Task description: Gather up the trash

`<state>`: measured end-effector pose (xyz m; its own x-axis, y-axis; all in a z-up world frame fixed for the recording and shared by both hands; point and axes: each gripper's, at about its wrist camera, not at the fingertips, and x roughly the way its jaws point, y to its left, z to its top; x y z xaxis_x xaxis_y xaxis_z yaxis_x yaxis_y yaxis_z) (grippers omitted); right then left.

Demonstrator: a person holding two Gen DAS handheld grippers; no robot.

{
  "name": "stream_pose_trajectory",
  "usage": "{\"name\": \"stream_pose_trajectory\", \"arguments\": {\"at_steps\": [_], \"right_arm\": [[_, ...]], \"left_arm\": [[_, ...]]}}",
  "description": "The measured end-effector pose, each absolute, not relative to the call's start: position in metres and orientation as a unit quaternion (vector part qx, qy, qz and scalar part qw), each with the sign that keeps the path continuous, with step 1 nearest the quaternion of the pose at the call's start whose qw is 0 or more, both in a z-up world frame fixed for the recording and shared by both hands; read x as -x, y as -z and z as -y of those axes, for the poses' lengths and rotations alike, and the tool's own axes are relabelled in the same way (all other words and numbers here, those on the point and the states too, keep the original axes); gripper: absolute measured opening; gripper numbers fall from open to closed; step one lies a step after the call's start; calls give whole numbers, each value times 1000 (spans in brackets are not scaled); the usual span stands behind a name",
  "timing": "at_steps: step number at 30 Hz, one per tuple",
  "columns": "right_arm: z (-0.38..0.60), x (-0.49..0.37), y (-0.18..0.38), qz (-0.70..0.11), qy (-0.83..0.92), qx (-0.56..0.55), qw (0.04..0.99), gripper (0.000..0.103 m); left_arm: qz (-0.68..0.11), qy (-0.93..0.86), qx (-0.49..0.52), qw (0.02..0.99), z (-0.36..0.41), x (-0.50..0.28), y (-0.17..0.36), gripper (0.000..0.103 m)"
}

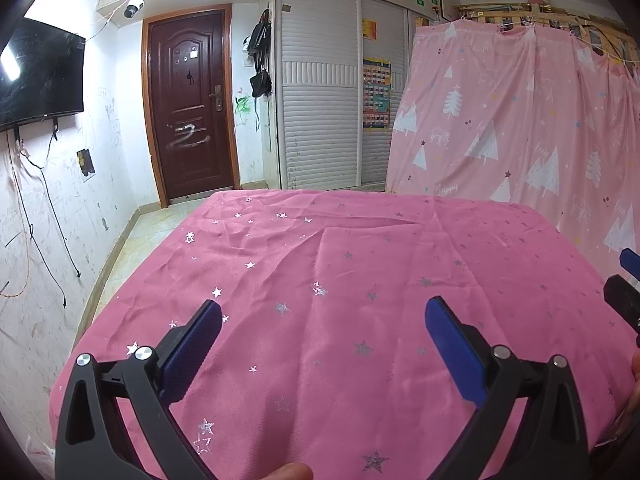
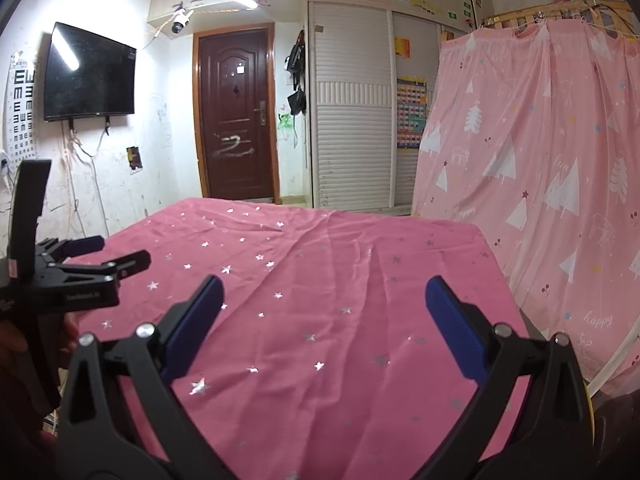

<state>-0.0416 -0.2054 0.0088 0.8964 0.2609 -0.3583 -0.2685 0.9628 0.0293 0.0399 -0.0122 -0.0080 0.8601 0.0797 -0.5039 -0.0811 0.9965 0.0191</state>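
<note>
No trash shows in either view. A pink cloth with silver stars (image 1: 340, 300) covers a flat surface in front of me. My left gripper (image 1: 324, 308) hovers over its near part, open, with nothing between its blue pads (image 1: 192, 348). My right gripper (image 2: 324, 288) is also open and empty above the same pink cloth (image 2: 320, 300). In the right wrist view the left gripper (image 2: 108, 256) appears at the far left edge, held by a hand. In the left wrist view a tip of the right gripper (image 1: 628, 280) shows at the far right edge.
A pink curtain with white trees (image 1: 520, 120) hangs at the right of the cloth. Beyond stand a brown door (image 1: 188, 100), white slatted wardrobe doors (image 1: 320, 88) and a wall-mounted television (image 2: 88, 72). Floor strip (image 1: 136, 240) runs along the left wall with dangling cables.
</note>
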Motion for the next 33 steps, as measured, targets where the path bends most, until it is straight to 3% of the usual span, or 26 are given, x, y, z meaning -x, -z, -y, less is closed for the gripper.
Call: {"name": "stream_pose_trajectory", "arguments": {"at_steps": [33], "right_arm": [[201, 41, -7, -184, -138, 14, 973, 97]], "left_arm": [[-264, -42, 2, 964, 12, -41, 8, 95]]}}
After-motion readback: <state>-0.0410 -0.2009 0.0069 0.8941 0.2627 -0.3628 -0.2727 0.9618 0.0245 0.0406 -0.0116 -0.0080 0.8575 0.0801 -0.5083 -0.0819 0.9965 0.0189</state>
